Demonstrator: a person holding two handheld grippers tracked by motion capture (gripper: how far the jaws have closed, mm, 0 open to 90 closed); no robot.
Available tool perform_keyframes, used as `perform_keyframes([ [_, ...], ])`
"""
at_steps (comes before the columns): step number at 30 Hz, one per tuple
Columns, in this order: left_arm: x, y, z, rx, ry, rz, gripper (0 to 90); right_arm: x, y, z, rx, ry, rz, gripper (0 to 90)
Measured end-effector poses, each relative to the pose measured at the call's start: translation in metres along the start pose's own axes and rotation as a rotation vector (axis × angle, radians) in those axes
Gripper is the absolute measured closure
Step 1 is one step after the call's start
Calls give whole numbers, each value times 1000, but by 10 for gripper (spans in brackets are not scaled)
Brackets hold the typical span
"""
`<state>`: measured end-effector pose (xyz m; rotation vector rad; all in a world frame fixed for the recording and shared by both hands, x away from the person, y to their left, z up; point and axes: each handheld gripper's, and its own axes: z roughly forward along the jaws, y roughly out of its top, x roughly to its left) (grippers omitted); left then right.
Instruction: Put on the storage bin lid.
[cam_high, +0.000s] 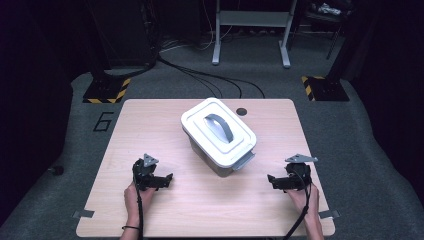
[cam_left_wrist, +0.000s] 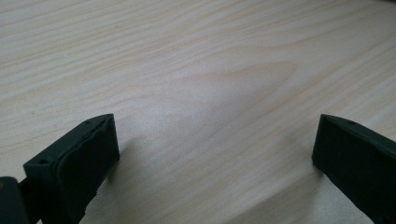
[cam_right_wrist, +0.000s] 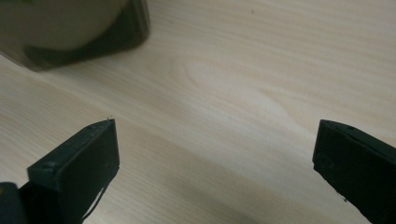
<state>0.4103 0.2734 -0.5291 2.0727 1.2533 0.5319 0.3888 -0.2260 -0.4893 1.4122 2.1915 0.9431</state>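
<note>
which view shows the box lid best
The high view: the whole white lid with its grey handle shows from above. The right gripper view catches just a blurred lower corner of the box, no lid. The left gripper view faces bare table.

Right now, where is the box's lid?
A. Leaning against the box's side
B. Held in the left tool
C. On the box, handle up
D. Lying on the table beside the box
C: in the high view the white lid sits on the box with its grey handle on top, and both tools are open and apart from it.
</note>
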Motion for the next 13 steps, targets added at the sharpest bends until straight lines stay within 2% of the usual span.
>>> perform_keyframes([
  [1, 0, 0, 0, 0, 0, 0, 3, 0, -4, 3, 4, -1, 17, 0],
  [6, 0, 0, 0, 0, 0, 0, 3, -8, -24, 15, 9, -9, 31, 0],
  [8, 0, 0, 0, 0, -2, 1, 3, -8, -29, 18, 3, -30, 38, 0],
  [10, 0, 0, 0, 0, 0, 0, 3, -6, -32, 20, -3, -56, 20, 0],
  [12, 0, 0, 0, 0, 0, 0, 3, -6, -32, 21, 1, -61, -4, 0],
  [13, 0, 0, 0, 0, 0, 0, 3, -4, -32, 22, -3, -68, 0, 0],
])
